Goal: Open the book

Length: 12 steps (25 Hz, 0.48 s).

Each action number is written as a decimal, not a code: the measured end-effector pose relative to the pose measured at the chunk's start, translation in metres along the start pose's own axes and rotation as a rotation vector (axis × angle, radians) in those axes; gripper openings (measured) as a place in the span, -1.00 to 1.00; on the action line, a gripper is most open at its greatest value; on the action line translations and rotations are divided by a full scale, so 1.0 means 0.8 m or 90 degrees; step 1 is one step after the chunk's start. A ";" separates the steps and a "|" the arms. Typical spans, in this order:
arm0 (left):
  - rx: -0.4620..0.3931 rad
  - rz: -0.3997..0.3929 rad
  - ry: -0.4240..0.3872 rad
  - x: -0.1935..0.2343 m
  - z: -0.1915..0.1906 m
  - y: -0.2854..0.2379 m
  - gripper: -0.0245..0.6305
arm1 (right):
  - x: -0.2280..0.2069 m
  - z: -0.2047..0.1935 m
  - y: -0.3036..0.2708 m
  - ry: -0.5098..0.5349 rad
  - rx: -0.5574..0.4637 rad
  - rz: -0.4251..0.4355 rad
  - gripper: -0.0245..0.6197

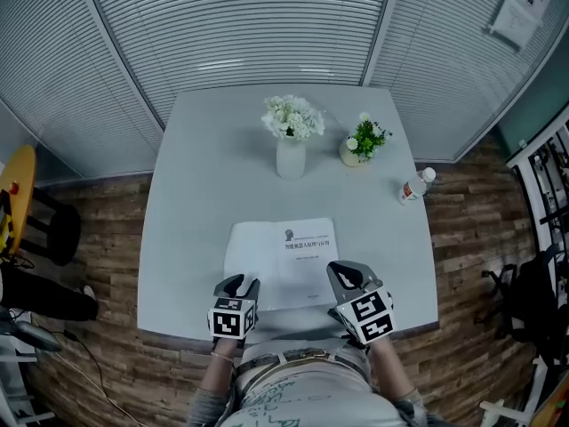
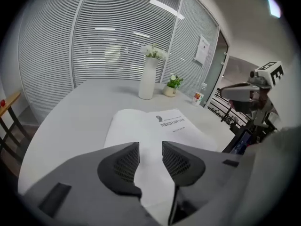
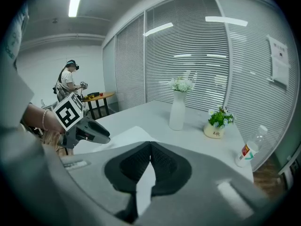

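The book lies open and flat on the grey table, near its front edge; its left page is blank and its right page carries a small heading. My left gripper hovers over the book's near left corner. In the left gripper view its jaws stand open with nothing between them, and the white page shows below. My right gripper is over the book's near right corner. Its pads meet at the tips, so it is shut and holds nothing.
A white vase of white flowers, a small potted plant and a plastic bottle stand at the back of the table. A yellow-topped side table is off to the left. A person stands far behind.
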<state>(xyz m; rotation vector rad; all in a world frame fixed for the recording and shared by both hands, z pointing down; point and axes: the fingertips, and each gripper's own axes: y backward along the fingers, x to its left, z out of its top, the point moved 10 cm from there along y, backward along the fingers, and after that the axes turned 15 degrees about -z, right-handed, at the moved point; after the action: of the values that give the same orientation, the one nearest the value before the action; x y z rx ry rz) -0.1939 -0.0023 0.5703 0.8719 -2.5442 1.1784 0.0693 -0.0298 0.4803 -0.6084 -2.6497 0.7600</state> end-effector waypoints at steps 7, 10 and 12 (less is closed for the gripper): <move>0.013 -0.040 -0.039 -0.026 0.011 -0.013 -0.83 | -0.002 -0.006 -0.006 0.002 0.016 0.009 -0.92; 0.015 -0.051 -0.035 -0.033 0.015 -0.018 -0.93 | -0.003 -0.005 -0.008 0.003 0.021 0.007 -0.91; 0.017 -0.074 -0.035 -0.041 0.018 -0.023 -0.93 | -0.004 -0.006 -0.008 0.001 0.025 0.004 -0.92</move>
<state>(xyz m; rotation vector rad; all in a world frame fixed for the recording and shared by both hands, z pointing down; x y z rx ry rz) -0.1559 -0.0084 0.5592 1.0568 -2.4881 1.1726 0.0724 -0.0342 0.4874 -0.6078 -2.6263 0.8120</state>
